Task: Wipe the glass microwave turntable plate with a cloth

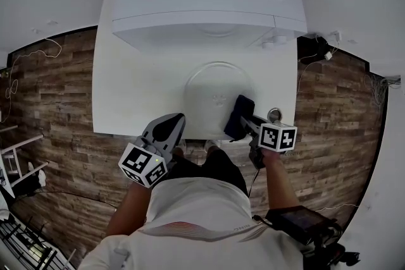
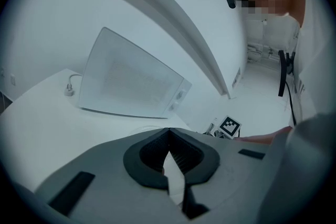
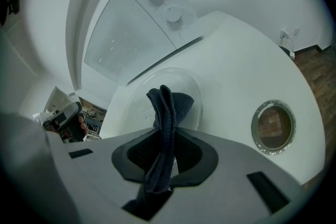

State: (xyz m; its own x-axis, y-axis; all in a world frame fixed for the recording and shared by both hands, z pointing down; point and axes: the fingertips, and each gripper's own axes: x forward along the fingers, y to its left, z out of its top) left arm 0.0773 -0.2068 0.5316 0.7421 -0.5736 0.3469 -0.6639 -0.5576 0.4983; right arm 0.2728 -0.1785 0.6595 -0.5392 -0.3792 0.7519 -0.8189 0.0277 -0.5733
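Observation:
The clear glass turntable plate lies flat on the white table in front of the microwave. My right gripper is shut on a folded dark cloth, which rests at the plate's near right edge. In the right gripper view the cloth sticks up from between the jaws of the right gripper, over the plate. My left gripper hovers at the table's front edge, left of the plate. In its own view the left gripper is shut, holding nothing.
The microwave has two knobs and stands at the back of the table. A round metal cable hole sits in the table just right of the cloth. A plug and cord lie beside the microwave. Wooden floor surrounds the table.

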